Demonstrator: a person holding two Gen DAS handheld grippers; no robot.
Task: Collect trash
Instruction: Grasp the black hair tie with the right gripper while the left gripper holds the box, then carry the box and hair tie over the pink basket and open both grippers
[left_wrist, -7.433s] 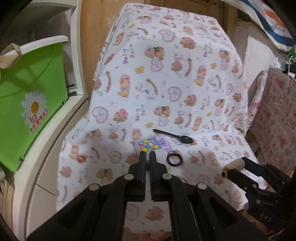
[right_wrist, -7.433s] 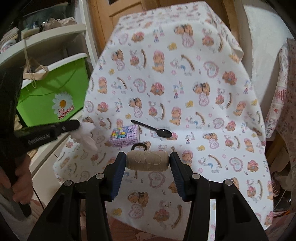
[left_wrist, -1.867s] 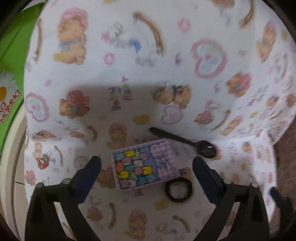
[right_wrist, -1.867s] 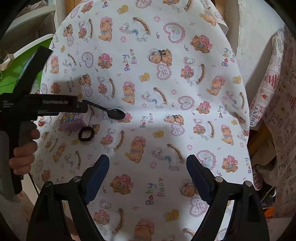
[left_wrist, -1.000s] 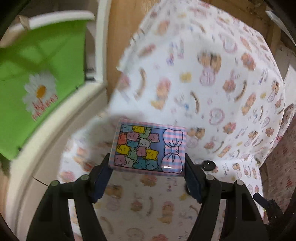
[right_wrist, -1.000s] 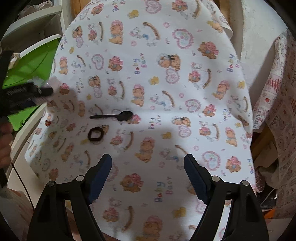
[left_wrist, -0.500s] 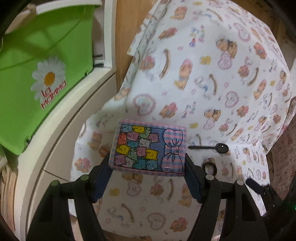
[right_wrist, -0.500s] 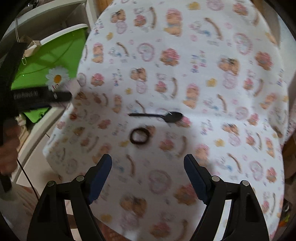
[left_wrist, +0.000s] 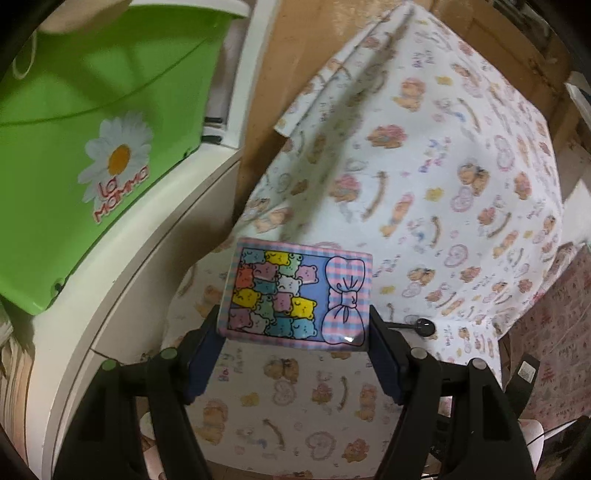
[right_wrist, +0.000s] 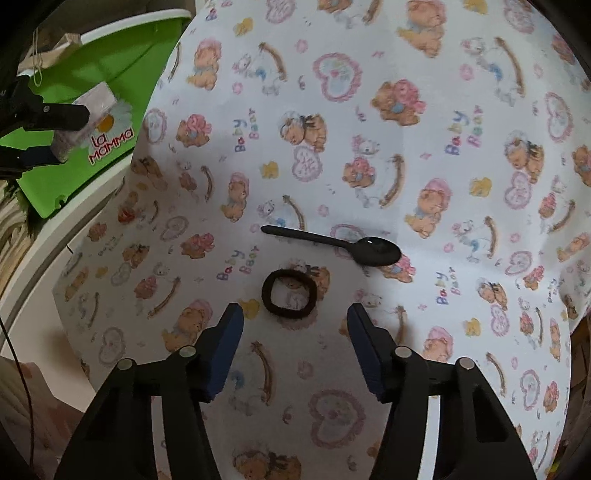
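My left tool pinches one pink-and-blue bear-print box in the air, one green plastic bin at ten o'clock. My right tool, empty, jaws just narrowing, hovers over one black hair tie; one black plastic spoon beyond at one o'clock on the bear-print cloth-covered surface, open toward its edges.

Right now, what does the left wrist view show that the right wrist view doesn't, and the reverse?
Left wrist only: the printed face of the pastel bear-pattern box, clamped between the left tongs, and wooden panelling behind the table.

Right wrist only: the black elastic hair tie lying flat just ahead of the open right tongs, whose jaws have just been closing with nothing between them.

Both: the green daisy-logo plastic bin, the teddy-print tablecloth, and the black plastic spoon on it.
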